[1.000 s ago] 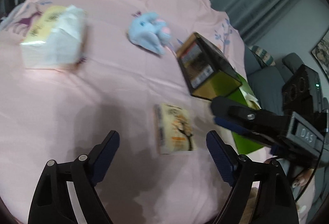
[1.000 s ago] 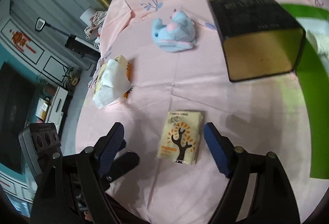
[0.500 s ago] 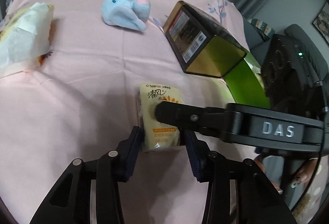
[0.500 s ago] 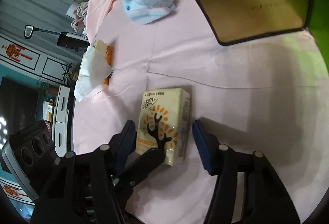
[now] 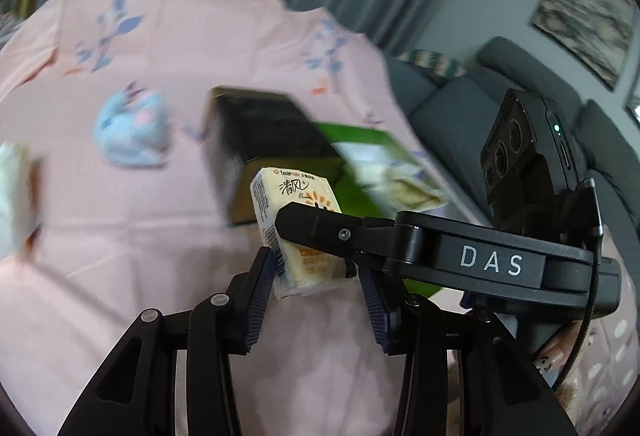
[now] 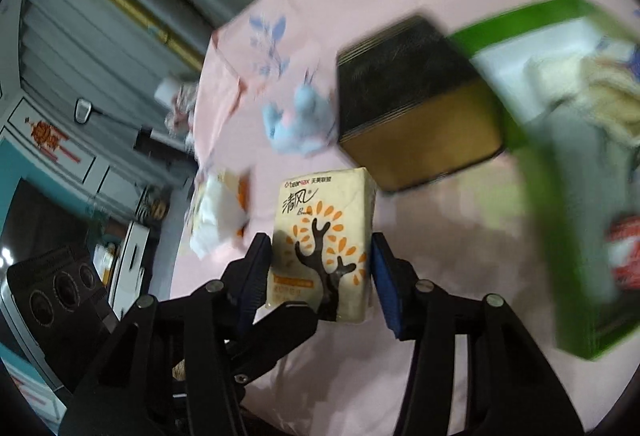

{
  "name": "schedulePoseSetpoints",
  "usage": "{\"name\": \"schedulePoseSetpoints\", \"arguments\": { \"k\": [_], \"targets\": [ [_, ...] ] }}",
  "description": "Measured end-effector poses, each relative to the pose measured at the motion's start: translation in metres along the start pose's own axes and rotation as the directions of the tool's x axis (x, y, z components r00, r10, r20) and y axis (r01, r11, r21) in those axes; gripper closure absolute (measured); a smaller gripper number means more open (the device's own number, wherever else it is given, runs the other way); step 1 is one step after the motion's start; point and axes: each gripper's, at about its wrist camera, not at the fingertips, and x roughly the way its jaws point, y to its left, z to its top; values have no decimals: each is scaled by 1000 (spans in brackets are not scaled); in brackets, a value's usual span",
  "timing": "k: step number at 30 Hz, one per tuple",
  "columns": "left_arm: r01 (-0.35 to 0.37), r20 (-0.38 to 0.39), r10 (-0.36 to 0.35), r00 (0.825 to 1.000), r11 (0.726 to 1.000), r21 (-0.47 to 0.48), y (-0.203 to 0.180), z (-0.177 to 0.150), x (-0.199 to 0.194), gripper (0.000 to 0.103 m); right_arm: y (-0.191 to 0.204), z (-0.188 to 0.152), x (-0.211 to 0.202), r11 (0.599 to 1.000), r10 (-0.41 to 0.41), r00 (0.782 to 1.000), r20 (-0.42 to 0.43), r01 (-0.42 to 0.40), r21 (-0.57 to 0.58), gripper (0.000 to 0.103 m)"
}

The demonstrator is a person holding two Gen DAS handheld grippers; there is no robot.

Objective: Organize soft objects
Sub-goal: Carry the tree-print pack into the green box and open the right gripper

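Note:
A cream tissue pack (image 5: 296, 211) with an orange tree print (image 6: 320, 228) hangs lifted above the pink tablecloth (image 5: 120, 236). My left gripper (image 5: 316, 288) is shut on its lower end, both pads against its sides. My right gripper (image 6: 322, 276) holds the same pack across its width; its jaws are still closing, with the pads touching the pack. In the left wrist view, a finger of the right gripper (image 5: 320, 232) crosses over the pack. One left finger (image 6: 280, 332) shows under the pack in the right wrist view.
A blue plush toy (image 5: 130, 129) lies on the cloth behind. Beside it stands a dark box with gold sides (image 6: 412, 115), then an open green box (image 6: 560, 175) with things inside. An opened tissue pack (image 6: 218, 211) lies left. A grey sofa (image 5: 460, 103) is past the table edge.
Both grippers closed from wide open onto the tissue pack, which lay flat on the cloth. They have since lifted it, and both views have tilted up toward the boxes.

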Motion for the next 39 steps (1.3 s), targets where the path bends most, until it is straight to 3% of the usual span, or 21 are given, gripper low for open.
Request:
{"name": "schedulePoseSetpoints", "arguments": {
  "k": [8,16,28,32,39],
  "targets": [
    [115,18,-117,993,990,87,-56,20,29,59,-36,12,-60,997,-76,984,164,69,46,54],
    [162,-57,-155,986,976,147,-100,22,77,59,-86,18,-88,983,-137,968,209,106,153,54],
    [143,-189,-114,975,979,145,-119,24,141,59,-136,25,-87,939,-223,959,176,163,302,54],
    [104,-212,-68,975,981,165,-123,24,154,59,-144,27,-81,926,-247,956,157,185,330,55],
    [99,-228,-61,972,982,159,-119,26,161,59,-145,27,-80,916,-287,946,153,224,334,55]
  ]
}}
